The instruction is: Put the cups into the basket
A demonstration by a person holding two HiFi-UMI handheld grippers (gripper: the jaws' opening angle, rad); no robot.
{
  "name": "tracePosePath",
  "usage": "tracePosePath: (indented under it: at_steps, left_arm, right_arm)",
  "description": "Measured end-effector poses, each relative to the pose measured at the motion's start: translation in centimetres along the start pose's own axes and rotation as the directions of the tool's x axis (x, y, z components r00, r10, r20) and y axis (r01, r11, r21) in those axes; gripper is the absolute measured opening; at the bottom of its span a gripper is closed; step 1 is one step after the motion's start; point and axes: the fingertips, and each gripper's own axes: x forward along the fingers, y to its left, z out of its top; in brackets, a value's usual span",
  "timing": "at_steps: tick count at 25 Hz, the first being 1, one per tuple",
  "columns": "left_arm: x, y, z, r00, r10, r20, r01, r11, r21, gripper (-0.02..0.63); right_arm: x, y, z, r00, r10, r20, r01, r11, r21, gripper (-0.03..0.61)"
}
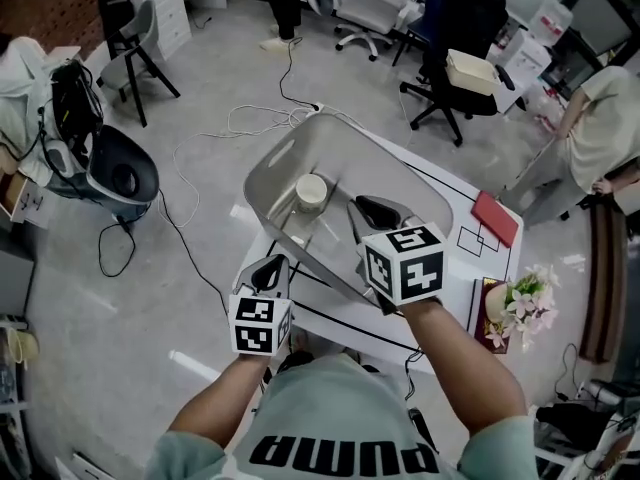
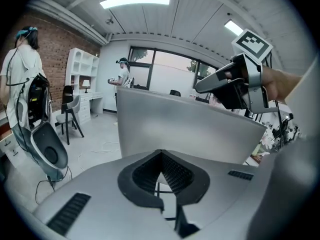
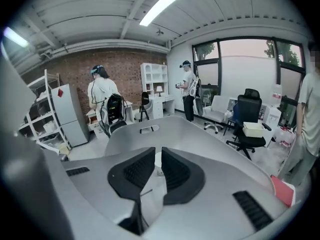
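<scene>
A grey plastic basket (image 1: 270, 168) stands tilted on the white table (image 1: 455, 278). One white cup (image 1: 311, 192) rests inside it. My right gripper (image 1: 372, 208) is at the basket's near rim, its jaws closed to a narrow slit on the thin grey wall (image 3: 145, 199). Through that slit the cup (image 3: 158, 163) shows as a white sliver. Outside the basket's near left side my left gripper (image 1: 268, 268) is shut, with nothing between its pads (image 2: 150, 171). The left gripper view faces the basket's outer wall (image 2: 185, 129) and catches the right gripper (image 2: 200, 88) above it.
A red notebook (image 1: 495, 218) and a bunch of flowers (image 1: 525, 303) lie on the table's right part. Office chairs (image 1: 455, 58) and a cable (image 1: 230, 128) are on the floor beyond. A person (image 1: 600, 128) stands at the far right.
</scene>
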Motion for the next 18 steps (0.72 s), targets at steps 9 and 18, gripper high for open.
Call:
tracePosePath:
  at_steps: [9,18]
  left_arm:
    - [-2.4,-3.2,2.4,0.992,-0.109,0.056,0.108,0.994,0.021,0.006]
    - [-5.6,-6.2,6.6,0.976,-0.133,0.173,0.116,0.988,0.106,0.006]
  right_arm:
    - [-6.2,2.6,0.1,0.979,-0.110,0.170,0.123,0.990,-0.069,0.031]
    - [-9.6,4.5,-0.6,0.951,-0.148,0.270,0.185,0.976,-0.118,0.028]
